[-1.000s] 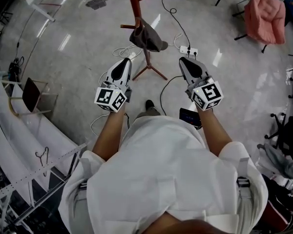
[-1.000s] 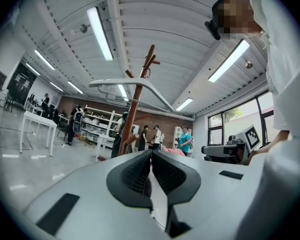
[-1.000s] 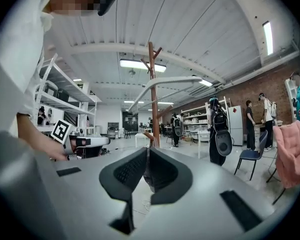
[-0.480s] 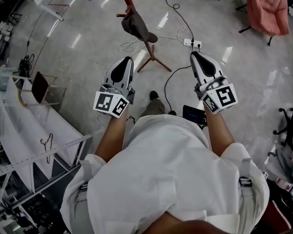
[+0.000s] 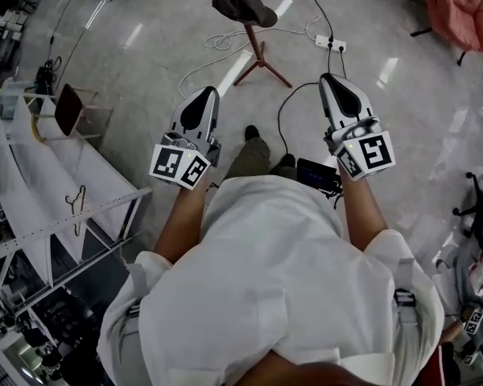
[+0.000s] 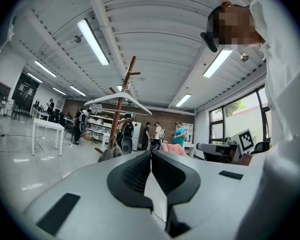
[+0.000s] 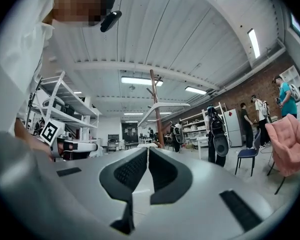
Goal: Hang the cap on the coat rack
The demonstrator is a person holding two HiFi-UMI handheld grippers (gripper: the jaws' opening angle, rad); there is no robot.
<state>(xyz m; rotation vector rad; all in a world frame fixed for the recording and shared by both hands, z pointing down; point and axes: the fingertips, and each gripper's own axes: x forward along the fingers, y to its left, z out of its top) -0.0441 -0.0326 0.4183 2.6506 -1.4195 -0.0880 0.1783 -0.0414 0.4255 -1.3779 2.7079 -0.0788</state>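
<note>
The dark cap (image 5: pixel 241 2) hangs on the coat rack (image 5: pixel 258 51), on what looks like a side peg, well ahead of us. Our left gripper (image 5: pixel 208 93) and right gripper (image 5: pixel 330 79) sit clear of it, jaws pressed together, holding nothing.

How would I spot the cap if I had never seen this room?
Near the top of the head view, a reddish-brown coat rack with splayed legs stands on the pale floor. The cap hangs on it, above those legs. It is the only dark grey, floppy thing there; the cables nearby are thin and lie on the floor.
</note>
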